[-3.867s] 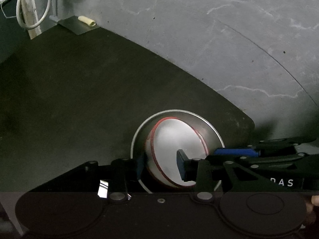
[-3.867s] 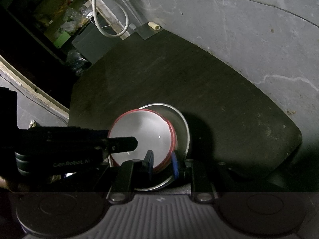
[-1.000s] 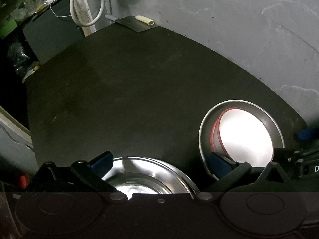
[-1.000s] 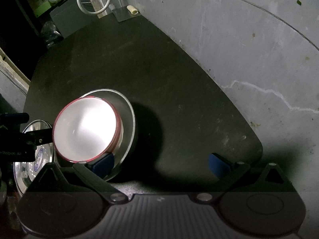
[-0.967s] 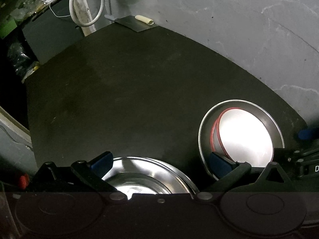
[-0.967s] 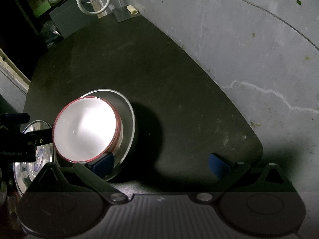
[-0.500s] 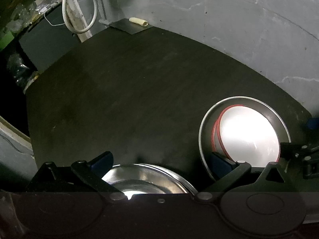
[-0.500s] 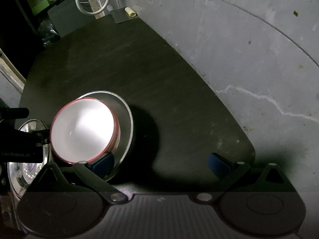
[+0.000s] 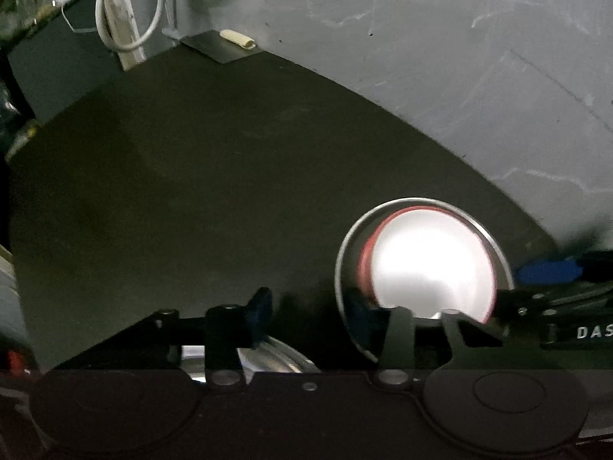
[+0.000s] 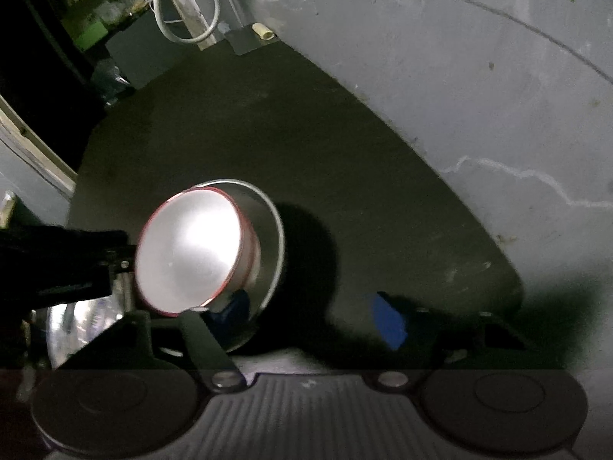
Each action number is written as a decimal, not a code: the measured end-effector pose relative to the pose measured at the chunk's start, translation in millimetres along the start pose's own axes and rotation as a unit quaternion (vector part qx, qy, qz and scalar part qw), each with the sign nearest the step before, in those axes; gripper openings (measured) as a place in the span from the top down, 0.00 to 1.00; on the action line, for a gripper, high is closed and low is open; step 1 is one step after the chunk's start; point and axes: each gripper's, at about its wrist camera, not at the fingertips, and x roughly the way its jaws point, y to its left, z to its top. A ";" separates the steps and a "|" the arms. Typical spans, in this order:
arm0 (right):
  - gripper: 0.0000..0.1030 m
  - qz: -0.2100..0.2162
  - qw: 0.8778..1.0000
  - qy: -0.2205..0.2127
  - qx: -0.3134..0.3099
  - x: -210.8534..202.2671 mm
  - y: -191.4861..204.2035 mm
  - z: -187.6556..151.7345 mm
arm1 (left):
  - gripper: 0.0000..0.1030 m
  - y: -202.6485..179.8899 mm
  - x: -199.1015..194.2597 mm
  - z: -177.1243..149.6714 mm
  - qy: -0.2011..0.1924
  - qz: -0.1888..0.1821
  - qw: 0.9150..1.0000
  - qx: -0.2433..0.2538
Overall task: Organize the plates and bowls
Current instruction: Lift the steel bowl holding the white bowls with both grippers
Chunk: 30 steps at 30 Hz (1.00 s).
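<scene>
Red-rimmed bowl upright, mouth up

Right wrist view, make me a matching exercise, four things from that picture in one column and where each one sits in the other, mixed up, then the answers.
Things:
1. white bowl with red rim
2. metal plate
3. white cable
4. shiny steel dish

Places:
A. looped at the far end, beyond the dark tabletop
B. directly under the bowl
C. at the left edge, partly hidden behind the other hand-held gripper
D. inside the metal plate

Pairs: 1-D, 2-B, 3-A, 4-C
</scene>
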 end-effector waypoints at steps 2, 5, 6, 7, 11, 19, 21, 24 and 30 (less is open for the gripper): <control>0.46 0.015 1.000 0.002 0.008 -0.6 -1.1 1.1 | 0.67 2.6 1.1 0.3 0.001 -0.014 1.000 -0.013; 0.56 0.020 1.000 0.005 0.009 -0.8 1.7 4.5 | 0.78 4.7 2.3 0.4 0.004 -0.034 0.999 -0.031; 0.56 0.016 1.000 0.007 0.010 -1.1 3.5 4.8 | 0.80 3.8 2.7 0.3 0.004 -0.036 0.999 -0.031; 0.57 0.007 1.000 0.010 0.012 -0.9 5.8 6.3 | 0.82 2.5 2.7 0.3 0.005 -0.037 0.999 -0.032; 0.66 -0.020 1.000 0.014 0.011 2.0 15.7 12.4 | 0.84 -1.9 4.6 1.9 0.015 -0.033 0.999 -0.036; 0.69 -0.018 0.999 0.022 0.039 16.6 12.3 18.5 | 0.85 -2.2 6.0 2.1 0.018 -0.034 0.998 -0.040; 0.72 0.000 0.998 0.020 0.054 14.5 5.3 14.6 | 0.85 -0.6 7.0 2.6 0.019 -0.036 0.998 -0.044; 0.74 0.024 0.997 0.019 0.075 16.0 -3.9 13.6 | 0.85 2.6 7.4 2.4 0.023 -0.040 0.997 -0.057; 0.84 0.042 0.996 0.014 0.075 17.7 -5.0 14.0 | 0.94 2.4 8.6 2.7 0.023 -0.053 0.997 -0.060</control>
